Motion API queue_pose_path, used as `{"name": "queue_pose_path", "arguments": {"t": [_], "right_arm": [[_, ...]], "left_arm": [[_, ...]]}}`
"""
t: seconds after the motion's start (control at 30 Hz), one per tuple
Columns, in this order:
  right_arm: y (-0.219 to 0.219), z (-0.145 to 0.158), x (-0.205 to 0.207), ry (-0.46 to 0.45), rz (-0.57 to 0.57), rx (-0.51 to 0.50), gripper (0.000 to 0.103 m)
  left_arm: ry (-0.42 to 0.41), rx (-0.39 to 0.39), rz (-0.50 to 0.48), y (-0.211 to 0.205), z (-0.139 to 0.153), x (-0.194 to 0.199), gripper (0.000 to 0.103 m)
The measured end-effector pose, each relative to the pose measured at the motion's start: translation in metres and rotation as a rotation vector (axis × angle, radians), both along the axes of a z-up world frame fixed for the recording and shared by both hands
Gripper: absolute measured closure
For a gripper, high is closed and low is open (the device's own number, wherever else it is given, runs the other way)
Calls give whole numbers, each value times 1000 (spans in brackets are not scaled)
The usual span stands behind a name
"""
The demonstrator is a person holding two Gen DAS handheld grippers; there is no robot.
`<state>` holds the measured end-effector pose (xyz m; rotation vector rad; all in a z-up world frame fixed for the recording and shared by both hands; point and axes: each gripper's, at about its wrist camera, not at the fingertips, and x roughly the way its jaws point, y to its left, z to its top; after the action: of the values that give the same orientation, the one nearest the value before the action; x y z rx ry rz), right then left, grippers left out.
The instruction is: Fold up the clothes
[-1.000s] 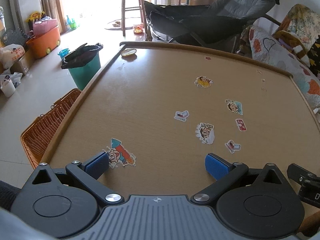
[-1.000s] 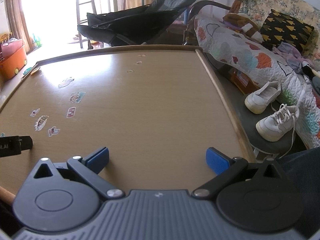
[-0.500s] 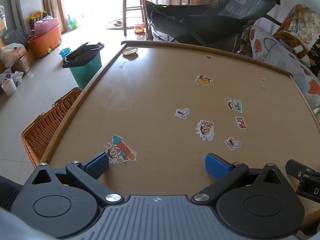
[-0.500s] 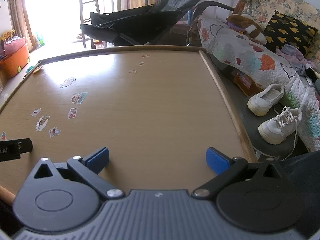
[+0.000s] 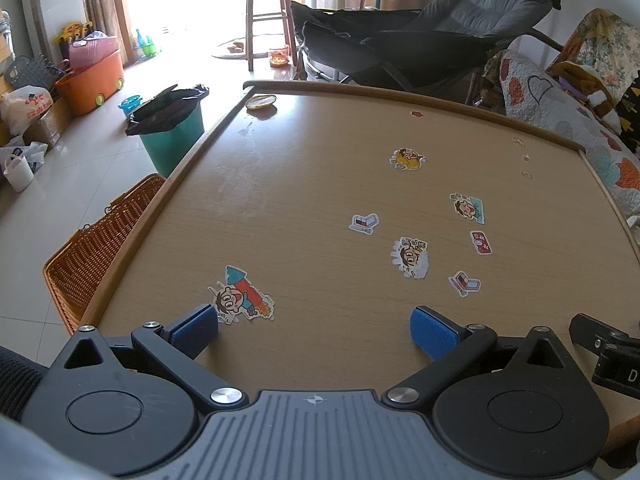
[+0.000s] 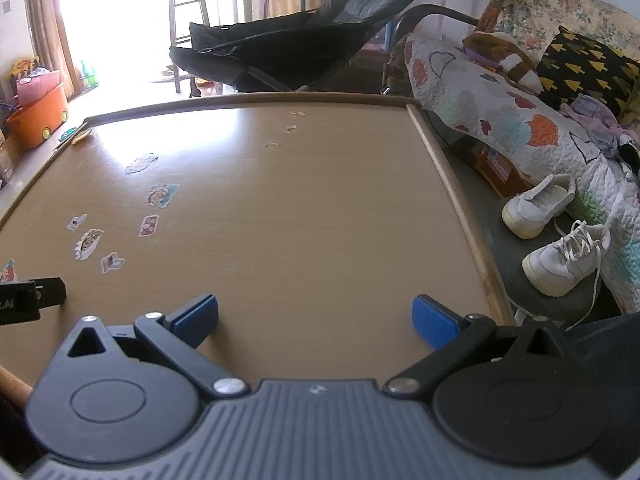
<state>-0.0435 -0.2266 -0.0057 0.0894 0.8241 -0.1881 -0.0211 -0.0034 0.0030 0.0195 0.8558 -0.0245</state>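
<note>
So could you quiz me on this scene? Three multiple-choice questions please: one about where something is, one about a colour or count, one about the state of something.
1. Where is the woven orange basket?
A. on the table
B. on the floor by the table's left edge
C. on the sofa

2. How many white shoes sit beside the table?
A. one
B. two
C. four

3. How do the left gripper and right gripper stand?
A. both open, holding nothing
B. both shut on cloth
C. one open, one shut

Answers: 1 B, the basket stands on the tiles against the table rim. 2 B, a pair shows in the right wrist view. 3 A, the blue pads are wide apart with only bare table between them.
</note>
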Motion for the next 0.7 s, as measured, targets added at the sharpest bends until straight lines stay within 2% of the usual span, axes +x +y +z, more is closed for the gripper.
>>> {"name": "queue_pose_path", "arguments": {"t": [0.23, 0.47, 0.7], "right_arm": [[-1, -1, 1, -2, 12, 0, 0], [1, 0, 4, 4, 24, -4, 0], [9, 2, 6, 4, 66, -33, 0]], "left_arm": [[12, -6, -5, 2, 1, 3, 0], [24, -59, 31, 10, 3, 9, 0], [-3, -51, 68, 21, 17, 12, 0]]}}
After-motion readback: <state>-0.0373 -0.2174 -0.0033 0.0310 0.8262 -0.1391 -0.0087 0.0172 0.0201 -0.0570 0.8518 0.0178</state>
